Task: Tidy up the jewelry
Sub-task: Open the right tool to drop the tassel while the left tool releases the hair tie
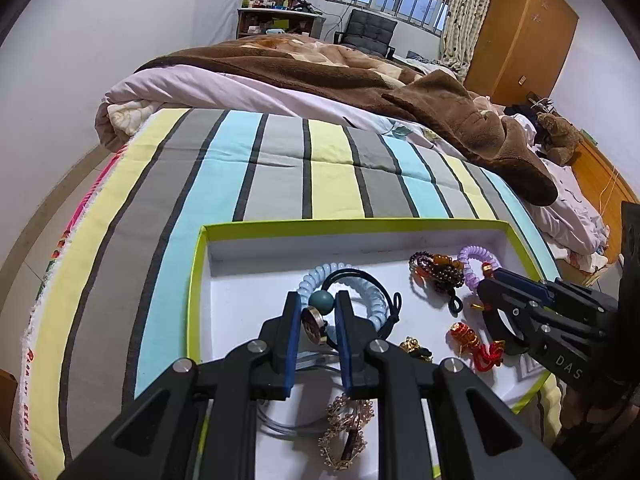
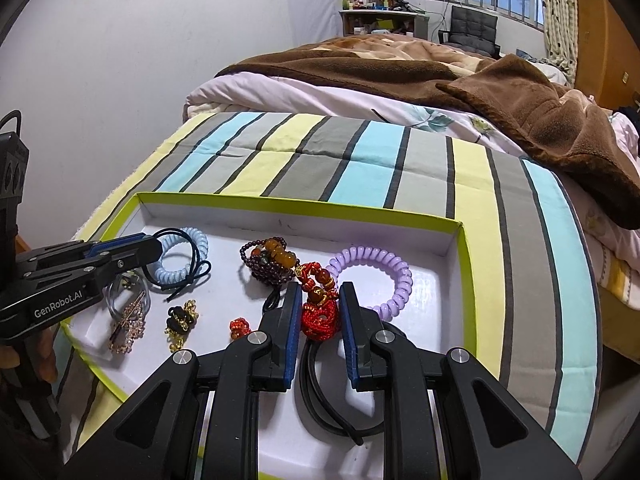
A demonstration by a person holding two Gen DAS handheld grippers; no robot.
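A white tray with a lime-green rim (image 1: 196, 280) (image 2: 464, 248) lies on the striped bed and holds the jewelry. My left gripper (image 1: 317, 300) is open, its fingers either side of a teal bead (image 1: 321, 302) and round metal pendant (image 1: 313, 320) on a black cord, over a light blue coil bracelet (image 1: 374, 308) (image 2: 196, 240). My right gripper (image 2: 319, 292) is open, straddling a red knotted charm with orange beads (image 2: 318, 312). A purple coil bracelet (image 2: 396, 276) (image 1: 476, 260) lies to its right. A dark red and amber bead bracelet (image 2: 268, 260) (image 1: 436, 268) lies ahead of it.
Also in the tray: a rose-gold hair clip (image 1: 346, 428) (image 2: 128, 324), a clear bangle (image 2: 116, 300), a black-and-gold charm (image 2: 182, 320), a small red charm (image 2: 239, 326), a black cord (image 2: 324, 392). Brown blanket (image 1: 440, 112) is piled behind on the striped bedsheet (image 1: 280, 160).
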